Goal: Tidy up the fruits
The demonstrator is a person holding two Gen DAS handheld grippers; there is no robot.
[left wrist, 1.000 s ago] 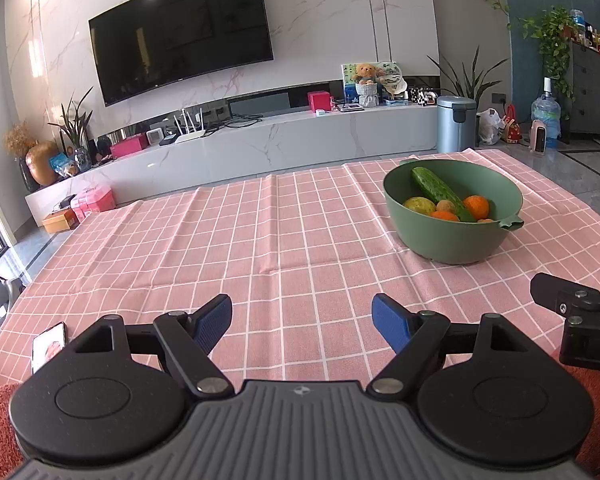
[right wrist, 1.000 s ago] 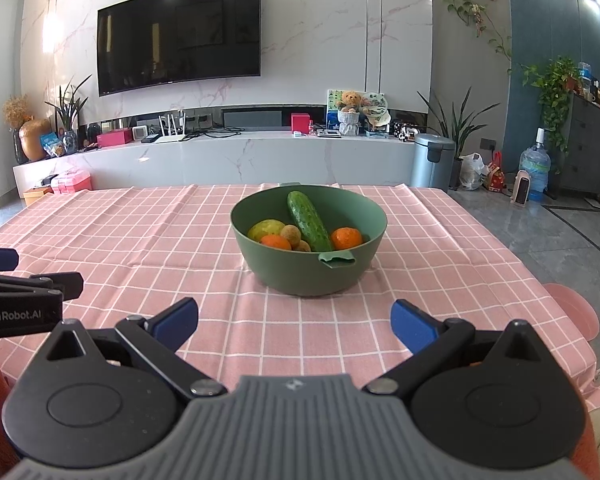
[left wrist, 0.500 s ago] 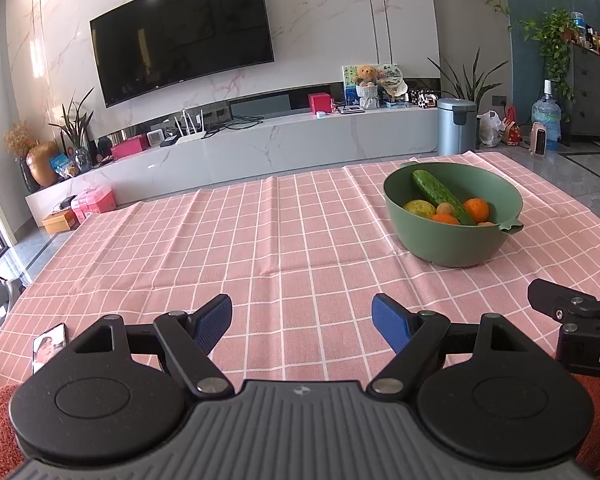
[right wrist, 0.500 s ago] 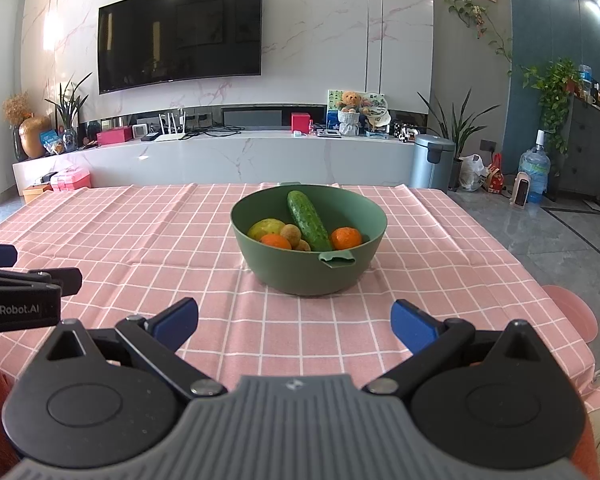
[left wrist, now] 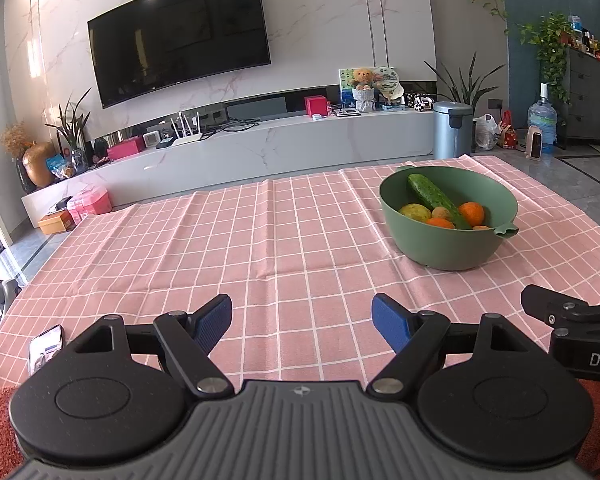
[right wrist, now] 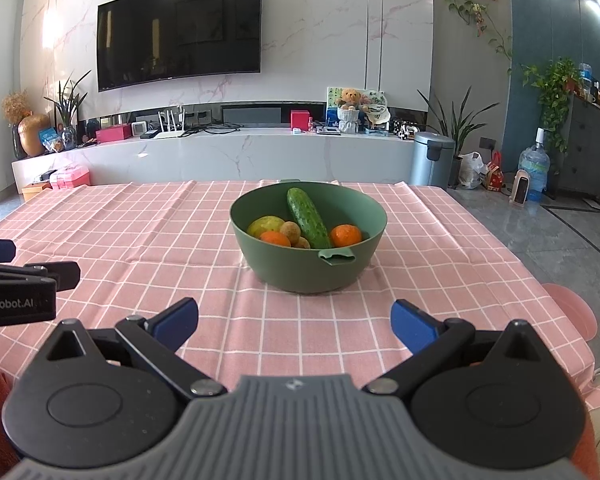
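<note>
A green bowl [right wrist: 342, 272] stands on the pink checked tablecloth [right wrist: 140, 240], straight ahead in the right wrist view and to the right in the left wrist view [left wrist: 448, 254]. It holds a cucumber [right wrist: 308, 218], two oranges [right wrist: 346, 235], a yellow-green fruit [right wrist: 266, 224] and small brown fruits [right wrist: 291, 231]. My right gripper [right wrist: 294, 318] is open and empty, short of the bowl. My left gripper [left wrist: 302, 318] is open and empty over bare cloth, left of the bowl.
A phone [left wrist: 46, 348] lies on the cloth at the near left. A pink stool [right wrist: 568, 312] stands past the table's right edge. Beyond the table are a white TV console [right wrist: 240, 152], a bin [right wrist: 432, 158] and a water bottle [right wrist: 534, 166].
Both grippers have eased back slightly; the bowl looks a little farther in the left wrist view. Jaws stay open.
</note>
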